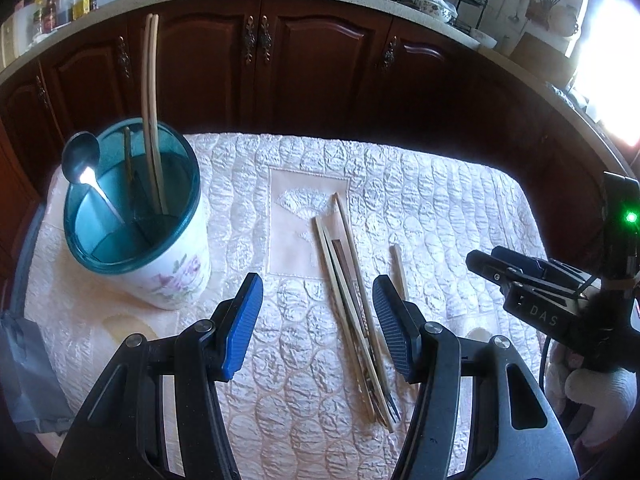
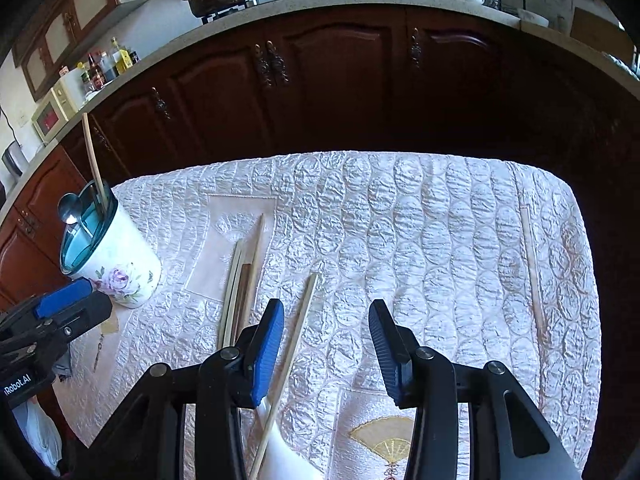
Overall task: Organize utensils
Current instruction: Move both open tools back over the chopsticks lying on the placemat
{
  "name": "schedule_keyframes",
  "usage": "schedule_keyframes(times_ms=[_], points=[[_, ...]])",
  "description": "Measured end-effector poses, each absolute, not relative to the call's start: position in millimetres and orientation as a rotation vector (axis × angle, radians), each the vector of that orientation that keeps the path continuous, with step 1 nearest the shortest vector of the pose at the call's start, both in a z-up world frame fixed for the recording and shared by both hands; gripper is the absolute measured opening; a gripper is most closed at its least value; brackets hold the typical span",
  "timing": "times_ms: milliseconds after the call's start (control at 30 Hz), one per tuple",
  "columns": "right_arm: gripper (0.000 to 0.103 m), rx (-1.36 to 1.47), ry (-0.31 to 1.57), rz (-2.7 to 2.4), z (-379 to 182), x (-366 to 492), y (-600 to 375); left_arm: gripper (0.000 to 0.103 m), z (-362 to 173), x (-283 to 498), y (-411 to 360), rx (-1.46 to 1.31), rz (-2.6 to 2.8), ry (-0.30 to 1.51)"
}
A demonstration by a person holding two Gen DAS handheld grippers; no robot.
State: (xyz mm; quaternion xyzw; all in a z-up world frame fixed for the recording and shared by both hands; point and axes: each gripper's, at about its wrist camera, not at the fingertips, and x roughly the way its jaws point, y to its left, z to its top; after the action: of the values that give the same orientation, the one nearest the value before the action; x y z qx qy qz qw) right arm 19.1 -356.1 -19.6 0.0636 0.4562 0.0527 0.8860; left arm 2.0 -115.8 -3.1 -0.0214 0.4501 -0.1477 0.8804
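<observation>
A bundle of chopsticks lies loose on the quilted cloth, several pale bamboo sticks and a darker brown one fanned side by side, their far ends toward the embroidered panel in the middle of the cloth. In the left wrist view they run between the fingers of the left gripper, nearer its right pad. A single chopstick lies just to the right of the bundle, apart from it; in the right wrist view it passes beside and under the left pad of the right gripper. One more pale chopstick lies alone near the right edge of the cloth, well apart from the rest.

The floral utensil holder, white with a teal rim, stands upright on the left part of the cloth. A pair of long bamboo chopsticks stands in it, and a metal spoon leans over its left rim, bowl up.

Both grippers hover over the near side of the cloth with their blue pads spread wide and nothing between them gripped.

Behind the table runs a dark wooden cabinet under a pale countertop.
</observation>
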Motion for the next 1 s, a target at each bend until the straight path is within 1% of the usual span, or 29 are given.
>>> schedule_keyframes(times_ms=[1000], points=[[0.043,0.147,1.019,0.1,-49.1,31.8,-365.9,0.057,-34.0,22.8,-116.7,-0.054,-0.261,1.0]])
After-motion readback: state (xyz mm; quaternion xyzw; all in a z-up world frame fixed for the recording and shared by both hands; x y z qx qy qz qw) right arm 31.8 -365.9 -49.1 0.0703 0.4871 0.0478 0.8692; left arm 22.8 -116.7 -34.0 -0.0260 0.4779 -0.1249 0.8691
